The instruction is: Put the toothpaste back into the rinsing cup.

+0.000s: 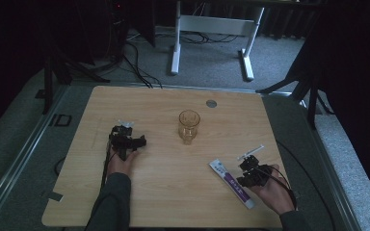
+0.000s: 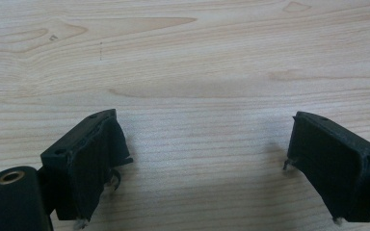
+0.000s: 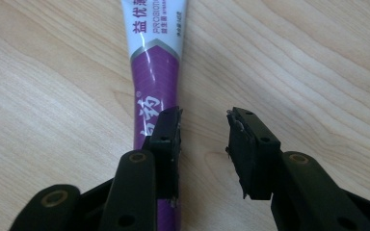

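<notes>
Toothpaste tube [image 1: 232, 183], white at one end and purple along its body, lies flat on the right part of the wooden bench [image 1: 173, 101], slanting from upper left to lower right in the high view, close to the front edge.

Starting at the left of the high view: the left tongs [image 1: 124, 132] sit in a hand on the left half of the bench, well apart from everything else. In the left gripper view these left tongs [image 2: 200, 159] are spread wide, with bare wood grain between the two black jaws and nothing gripped.

Near the middle of the bench stands a clear amber drinking glass [image 1: 189, 126], upright, well apart from both hands. Behind it and a little to the right, a small grey round disc [image 1: 211, 103] sits in the bench top.

Farther right, the right tongs [image 1: 248, 166] are held just beside the tube, on its right side. A slim white stick-like thing [image 1: 250, 153] lies just beyond them; what it is I cannot tell. In the right gripper view the right tongs [image 3: 203, 139] are parted by a narrow gap; bare wood shows in that gap, and the toothpaste tube [image 3: 155, 72] runs under the left jaw instead of between the two. The jaws pinch nothing.
</notes>
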`<control>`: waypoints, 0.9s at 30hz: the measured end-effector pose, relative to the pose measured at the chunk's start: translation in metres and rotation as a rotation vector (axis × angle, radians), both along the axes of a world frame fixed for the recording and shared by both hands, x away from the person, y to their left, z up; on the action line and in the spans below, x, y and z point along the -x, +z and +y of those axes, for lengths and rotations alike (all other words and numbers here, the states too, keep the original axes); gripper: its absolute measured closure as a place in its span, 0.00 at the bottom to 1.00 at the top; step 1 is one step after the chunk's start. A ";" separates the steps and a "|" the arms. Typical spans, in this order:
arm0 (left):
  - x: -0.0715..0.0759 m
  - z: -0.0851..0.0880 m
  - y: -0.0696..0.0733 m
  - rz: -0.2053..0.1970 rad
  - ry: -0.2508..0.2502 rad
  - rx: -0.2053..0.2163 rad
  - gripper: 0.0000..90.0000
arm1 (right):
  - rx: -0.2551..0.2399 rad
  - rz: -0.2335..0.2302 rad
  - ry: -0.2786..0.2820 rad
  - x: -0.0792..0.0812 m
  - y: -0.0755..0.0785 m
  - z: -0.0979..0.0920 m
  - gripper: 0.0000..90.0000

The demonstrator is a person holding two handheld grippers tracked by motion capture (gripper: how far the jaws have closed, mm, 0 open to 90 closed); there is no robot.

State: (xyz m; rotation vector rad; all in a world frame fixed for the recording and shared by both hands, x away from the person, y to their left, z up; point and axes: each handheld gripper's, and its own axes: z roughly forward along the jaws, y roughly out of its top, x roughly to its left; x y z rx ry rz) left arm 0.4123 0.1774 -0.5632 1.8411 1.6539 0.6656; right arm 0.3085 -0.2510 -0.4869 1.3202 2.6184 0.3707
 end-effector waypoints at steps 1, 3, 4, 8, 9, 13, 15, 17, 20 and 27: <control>0.000 0.000 0.000 0.000 0.000 0.000 0.12 | 0.000 0.000 0.000 0.000 0.000 0.000 0.72; 0.000 0.000 0.000 0.000 0.000 0.000 0.12 | -0.002 0.005 0.003 0.000 0.000 0.001 0.72; 0.000 0.000 0.000 0.000 0.000 0.000 0.12 | -0.005 0.007 0.006 0.000 0.000 0.001 0.72; 0.000 0.000 0.000 0.000 0.001 0.000 0.12 | -0.005 0.010 0.013 0.001 0.001 0.003 0.72; 0.000 0.000 0.000 0.000 0.001 0.000 0.12 | -0.007 0.010 0.017 0.001 0.001 0.004 0.72; 0.000 0.000 0.000 0.000 0.001 0.000 0.12 | -0.012 0.018 0.022 0.001 0.003 0.006 0.72; 0.000 0.000 0.000 0.000 0.000 0.000 0.12 | -0.010 0.023 0.026 0.001 0.002 0.008 0.72; 0.000 0.000 0.000 0.000 0.001 0.000 0.12 | -0.011 0.026 0.033 0.000 0.002 0.009 0.71; 0.000 0.000 0.000 0.000 0.001 0.000 0.12 | -0.005 0.036 0.040 0.000 0.001 0.012 0.71; 0.000 0.000 0.000 0.000 0.002 0.000 0.12 | 0.009 0.074 0.052 -0.002 -0.001 0.018 0.71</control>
